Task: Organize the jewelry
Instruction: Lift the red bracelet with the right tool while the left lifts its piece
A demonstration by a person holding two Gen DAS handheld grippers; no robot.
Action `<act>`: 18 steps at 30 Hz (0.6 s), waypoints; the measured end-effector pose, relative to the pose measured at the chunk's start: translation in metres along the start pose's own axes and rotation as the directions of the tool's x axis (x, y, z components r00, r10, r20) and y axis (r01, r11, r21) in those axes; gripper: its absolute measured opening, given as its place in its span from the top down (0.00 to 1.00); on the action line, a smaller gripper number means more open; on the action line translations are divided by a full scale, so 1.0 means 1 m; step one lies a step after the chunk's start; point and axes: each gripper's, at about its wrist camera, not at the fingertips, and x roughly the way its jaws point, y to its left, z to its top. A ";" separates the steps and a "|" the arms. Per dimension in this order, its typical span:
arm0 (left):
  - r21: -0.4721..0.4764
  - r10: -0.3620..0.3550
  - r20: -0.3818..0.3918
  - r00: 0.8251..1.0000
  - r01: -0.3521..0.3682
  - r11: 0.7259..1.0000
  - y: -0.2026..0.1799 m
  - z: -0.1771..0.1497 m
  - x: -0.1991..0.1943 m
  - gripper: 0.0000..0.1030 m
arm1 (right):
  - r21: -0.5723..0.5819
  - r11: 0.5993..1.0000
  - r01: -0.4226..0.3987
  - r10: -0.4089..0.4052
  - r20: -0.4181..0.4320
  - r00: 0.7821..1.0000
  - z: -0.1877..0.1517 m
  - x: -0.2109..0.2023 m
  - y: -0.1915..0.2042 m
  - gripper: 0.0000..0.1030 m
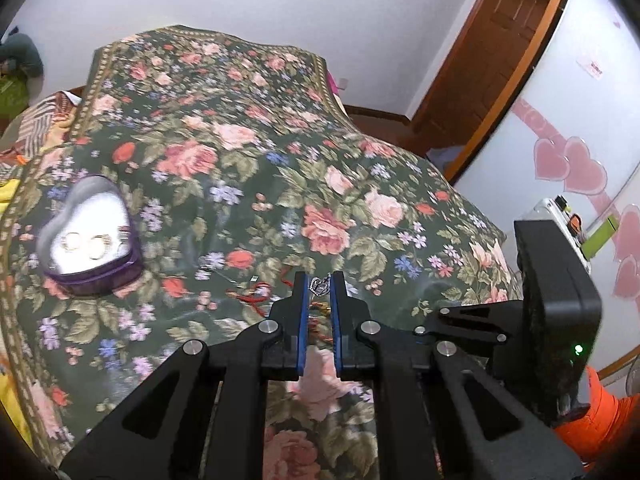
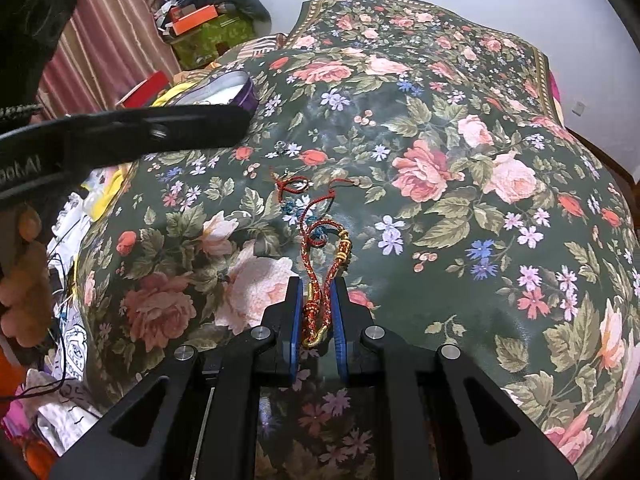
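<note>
Heart box (image 1: 90, 236) sitting open far left on floral cloth (image 1: 240, 152); left gripper (image 1: 319, 286) pinching silver pendant (image 1: 319, 285), box lying up-left. Right gripper (image 2: 319, 300) closing around red braided bracelet (image 2: 320, 276), its long axis running straight ahead.

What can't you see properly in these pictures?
- Heart-shaped box, left wrist view: blur and glare; the two round things inside can't be identified.
- Same box, right wrist view: mostly hidden behind the left hand-held gripper's black body.
- Silver charm, left wrist view: too small; grip by the left hand-held gripper is unclear.
</note>
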 end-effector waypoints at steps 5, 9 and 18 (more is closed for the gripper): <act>-0.026 0.054 0.041 0.998 -0.053 0.998 0.017 -0.001 -0.022 0.92 | 0.003 1.000 0.012 -0.013 0.040 0.999 0.009 -0.010 0.000 0.88; -0.054 0.094 0.077 0.993 -0.091 0.994 0.033 -0.002 -0.039 0.92 | -0.008 1.000 0.022 -0.021 0.078 0.997 0.020 -0.019 0.003 0.88; -0.100 0.184 0.152 0.971 -0.170 0.980 0.060 0.000 -0.075 0.92 | -0.033 0.999 0.028 -0.022 0.167 0.986 0.052 -0.033 0.017 0.88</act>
